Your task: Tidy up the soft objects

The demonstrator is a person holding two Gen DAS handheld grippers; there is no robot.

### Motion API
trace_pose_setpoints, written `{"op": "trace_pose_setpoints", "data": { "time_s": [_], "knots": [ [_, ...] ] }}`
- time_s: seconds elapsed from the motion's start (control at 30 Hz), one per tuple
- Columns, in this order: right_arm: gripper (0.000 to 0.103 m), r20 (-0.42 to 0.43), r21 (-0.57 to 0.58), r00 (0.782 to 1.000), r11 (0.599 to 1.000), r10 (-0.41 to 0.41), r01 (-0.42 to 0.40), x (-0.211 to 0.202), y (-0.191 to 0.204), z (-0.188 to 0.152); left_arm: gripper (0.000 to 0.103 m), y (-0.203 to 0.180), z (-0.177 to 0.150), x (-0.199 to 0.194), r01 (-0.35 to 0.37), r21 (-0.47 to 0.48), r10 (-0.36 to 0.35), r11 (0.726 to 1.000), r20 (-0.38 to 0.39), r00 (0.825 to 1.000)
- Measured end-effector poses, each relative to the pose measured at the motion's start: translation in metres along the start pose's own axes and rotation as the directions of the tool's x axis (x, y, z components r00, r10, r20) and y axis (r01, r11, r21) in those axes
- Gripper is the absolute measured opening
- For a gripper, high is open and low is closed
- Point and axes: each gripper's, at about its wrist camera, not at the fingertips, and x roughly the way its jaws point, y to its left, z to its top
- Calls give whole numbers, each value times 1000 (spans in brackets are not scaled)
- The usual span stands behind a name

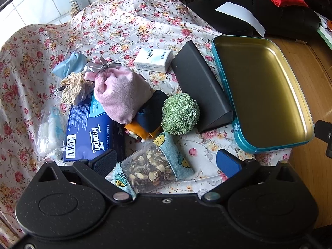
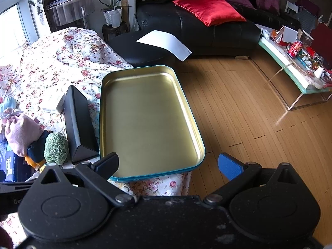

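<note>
Left wrist view: nothing is sorted yet, and the tin tray (image 1: 267,95) is seen bare.

No soft item is found in the glossy, gold-lined, teal-rimmed tray at the right edge of the floral cloth (image 1: 124,27); all are left heaped beside it. A plush pink pouch (image 1: 120,93) with a satin bow is laid across a slick blue tissue pack (image 1: 89,132), a nubbly green ball (image 1: 180,114) is pressed against a matte black wedge-shaped case (image 1: 201,87), and a clear sachet of dried petals (image 1: 149,170) is framed between the widely spread fingers of the left gripper (image 1: 166,161), untouched. The right gripper (image 2: 168,166) is held wide and empty over the tray's near corner.
</note>
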Motion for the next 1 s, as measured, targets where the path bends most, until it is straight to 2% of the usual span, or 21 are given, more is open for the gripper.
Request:
{"op": "trace_pose_setpoints", "data": {
  "time_s": [1.0],
  "knots": [
    [103, 5, 4, 1000, 1000, 0, 0, -3, 1, -3, 99, 6, -10, 0, 3, -15, -3, 1000, -4, 1000]
  ]
}}
